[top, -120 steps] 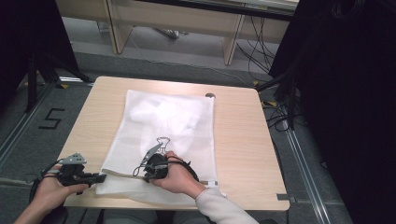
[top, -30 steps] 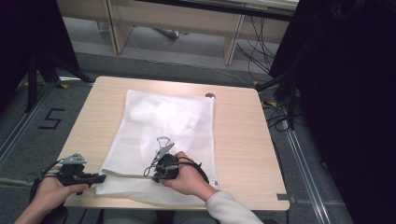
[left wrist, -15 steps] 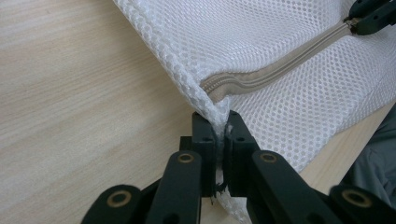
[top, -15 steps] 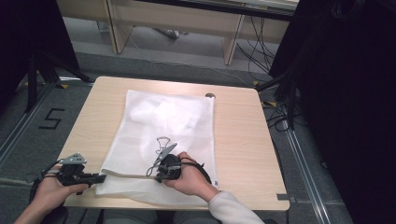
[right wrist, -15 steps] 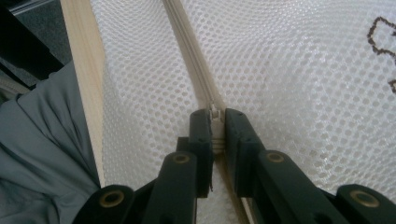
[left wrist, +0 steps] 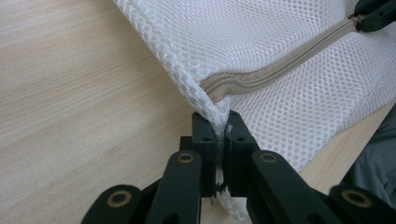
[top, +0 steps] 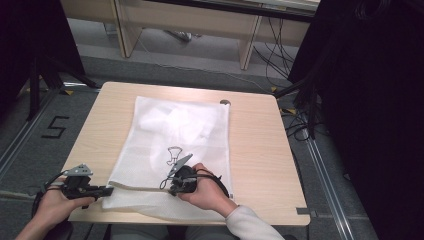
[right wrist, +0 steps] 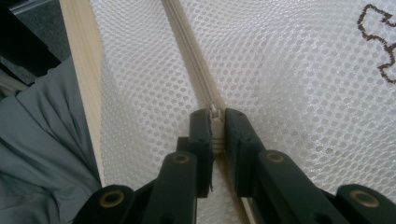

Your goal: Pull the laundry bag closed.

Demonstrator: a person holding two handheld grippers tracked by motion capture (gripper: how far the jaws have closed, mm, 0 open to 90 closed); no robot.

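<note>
Two tongs closed | left tongs (left wrist: 219, 140) pinch mesh bag (top: 175, 125) corner | right tongs (right wrist: 215, 128) grip zipper (right wrist: 196, 84) | floor mark "5" (top: 55, 127)

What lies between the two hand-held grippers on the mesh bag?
In the left gripper view, the beige zipper runs along the mesh bag between the left hand-held gripper and the right hand-held gripper.

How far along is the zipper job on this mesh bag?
Done: the left gripper is shut on a corner of the mesh bag, and the right gripper is shut on the zipper pull. In hand: the pull sits partway along the zipper. Left: the stretch toward the bag's right corner.
</note>
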